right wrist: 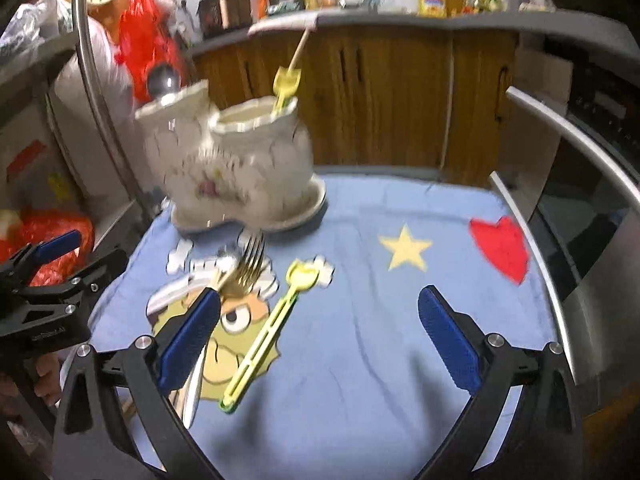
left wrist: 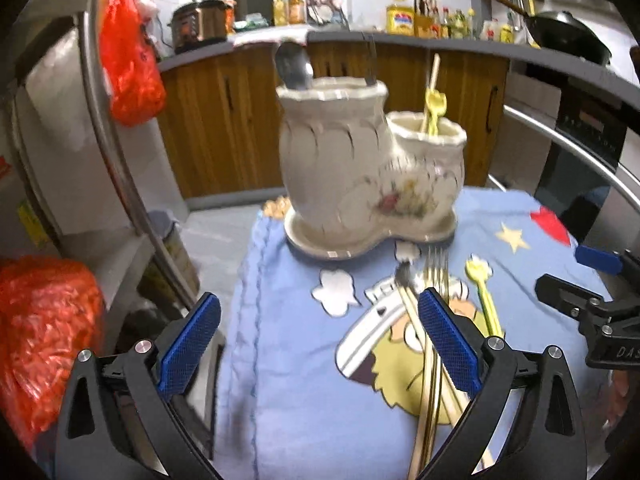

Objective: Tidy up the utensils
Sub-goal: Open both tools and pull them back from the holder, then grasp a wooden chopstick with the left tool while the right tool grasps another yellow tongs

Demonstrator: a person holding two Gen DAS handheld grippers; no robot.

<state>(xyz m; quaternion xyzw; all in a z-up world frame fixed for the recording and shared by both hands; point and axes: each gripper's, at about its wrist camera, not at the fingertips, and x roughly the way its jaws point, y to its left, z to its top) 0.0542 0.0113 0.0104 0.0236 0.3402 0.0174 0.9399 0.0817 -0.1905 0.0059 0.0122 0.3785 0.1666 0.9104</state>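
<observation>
A cream ceramic two-pot utensil holder (left wrist: 360,172) (right wrist: 236,168) stands at the far side of the blue cartoon cloth (left wrist: 304,380) (right wrist: 380,340). Its tall pot holds a metal spoon (left wrist: 294,66) and another metal utensil; its short pot holds a yellow utensil (left wrist: 434,108) (right wrist: 286,84). On the cloth lie a gold fork (left wrist: 436,268) (right wrist: 246,268), a spoon (left wrist: 405,276) and a yellow plastic fork (left wrist: 484,292) (right wrist: 276,328). My left gripper (left wrist: 320,344) is open and empty, its right finger over the fork handles. My right gripper (right wrist: 320,344) is open and empty above the yellow fork.
A chrome rack post (left wrist: 108,120) and red plastic bags (left wrist: 128,52) stand at the left. Wooden cabinets (left wrist: 224,128) and a cluttered counter lie behind. An oven with a metal handle (right wrist: 568,152) is at the right. The right gripper shows at the left view's edge (left wrist: 592,308).
</observation>
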